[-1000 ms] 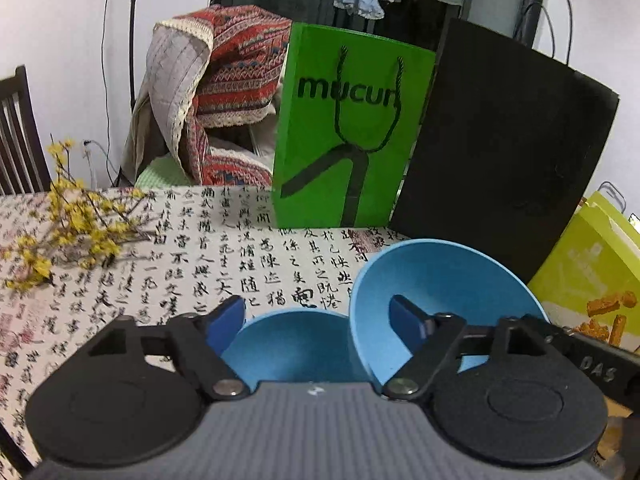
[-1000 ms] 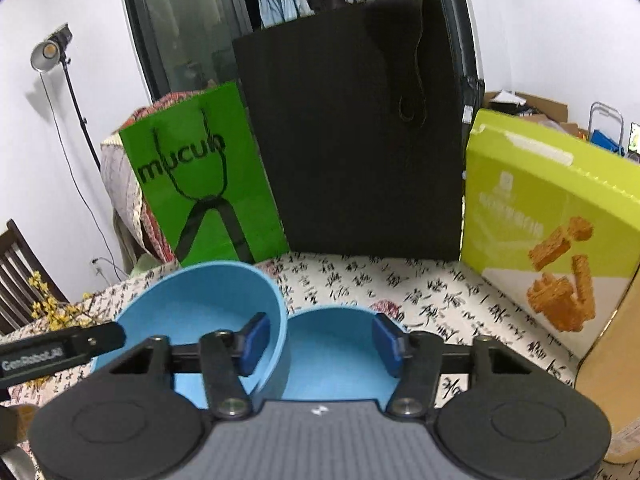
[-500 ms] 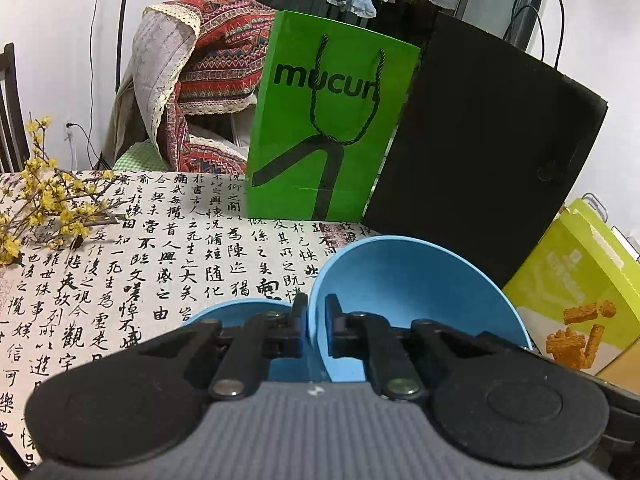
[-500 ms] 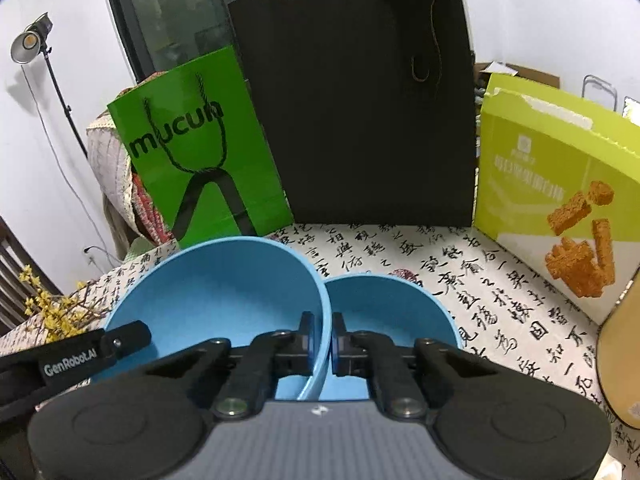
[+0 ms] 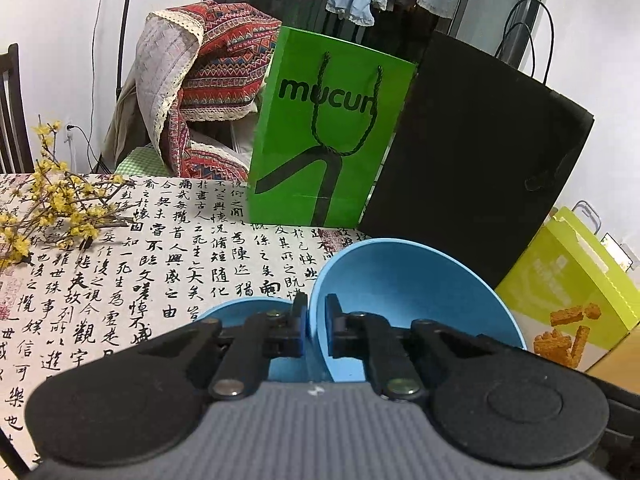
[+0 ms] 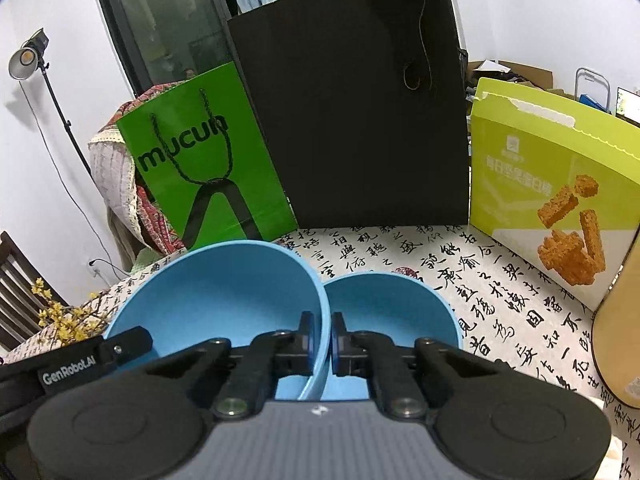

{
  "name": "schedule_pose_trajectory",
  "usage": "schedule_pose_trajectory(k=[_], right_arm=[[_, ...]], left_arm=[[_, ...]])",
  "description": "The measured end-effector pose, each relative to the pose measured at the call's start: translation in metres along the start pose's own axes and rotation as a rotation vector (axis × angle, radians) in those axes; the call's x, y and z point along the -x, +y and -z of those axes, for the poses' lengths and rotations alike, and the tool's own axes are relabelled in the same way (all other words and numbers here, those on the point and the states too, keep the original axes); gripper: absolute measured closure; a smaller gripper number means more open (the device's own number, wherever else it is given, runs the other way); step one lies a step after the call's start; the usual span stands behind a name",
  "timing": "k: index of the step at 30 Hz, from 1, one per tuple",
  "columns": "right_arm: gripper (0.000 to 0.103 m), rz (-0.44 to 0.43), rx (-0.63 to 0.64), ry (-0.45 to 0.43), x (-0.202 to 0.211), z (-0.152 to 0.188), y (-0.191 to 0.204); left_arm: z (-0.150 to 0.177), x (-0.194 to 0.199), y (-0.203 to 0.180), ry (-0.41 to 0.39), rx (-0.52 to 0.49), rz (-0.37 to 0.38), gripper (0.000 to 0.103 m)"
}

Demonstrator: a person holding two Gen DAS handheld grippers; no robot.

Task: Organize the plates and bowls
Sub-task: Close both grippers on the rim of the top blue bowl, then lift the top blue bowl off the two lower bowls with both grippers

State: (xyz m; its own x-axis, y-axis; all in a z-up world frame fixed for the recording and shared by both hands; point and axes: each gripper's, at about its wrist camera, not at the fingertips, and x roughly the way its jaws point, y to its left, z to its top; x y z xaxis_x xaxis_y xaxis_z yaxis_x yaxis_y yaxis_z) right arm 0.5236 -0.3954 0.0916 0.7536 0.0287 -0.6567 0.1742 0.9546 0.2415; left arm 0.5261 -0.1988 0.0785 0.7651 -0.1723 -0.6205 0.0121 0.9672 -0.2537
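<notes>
A large blue bowl [image 5: 400, 280] [image 6: 216, 292] is tilted over the calligraphy tablecloth [image 5: 140, 260]. My left gripper [image 5: 316, 308] is shut on its left rim, and my right gripper [image 6: 322, 328] is shut on its right rim. The rim runs between the blue pads in both views. A smaller blue bowl [image 5: 248, 312] shows just left of the left gripper. A smaller blue bowl [image 6: 392, 312] also sits right of the right gripper, touching the large bowl's wall. I cannot tell whether these are one bowl or two. The bowls' near parts are hidden behind the gripper bodies.
A green "mucun" paper bag [image 5: 328, 140] and a tall black bag [image 5: 480, 152] stand behind the bowls. A yellow-green snack box [image 6: 552, 184] stands at the right, with a tan object [image 6: 616, 340] at the right edge. Yellow flower twigs [image 5: 52, 208] lie at the left.
Both grippers stood open around the large bowl's rim one second ago. Both have since closed onto that rim and stayed shut on it.
</notes>
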Motion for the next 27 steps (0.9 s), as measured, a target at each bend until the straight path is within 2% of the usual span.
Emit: schedule_pose_trajectory(k=[27], right_arm=[[0.095, -0.031, 0.011, -0.019, 0.057, 0.025, 0.025]], left_arm=[[0.012, 0.066, 0.022, -0.038, 0.002, -0.006, 0.093]])
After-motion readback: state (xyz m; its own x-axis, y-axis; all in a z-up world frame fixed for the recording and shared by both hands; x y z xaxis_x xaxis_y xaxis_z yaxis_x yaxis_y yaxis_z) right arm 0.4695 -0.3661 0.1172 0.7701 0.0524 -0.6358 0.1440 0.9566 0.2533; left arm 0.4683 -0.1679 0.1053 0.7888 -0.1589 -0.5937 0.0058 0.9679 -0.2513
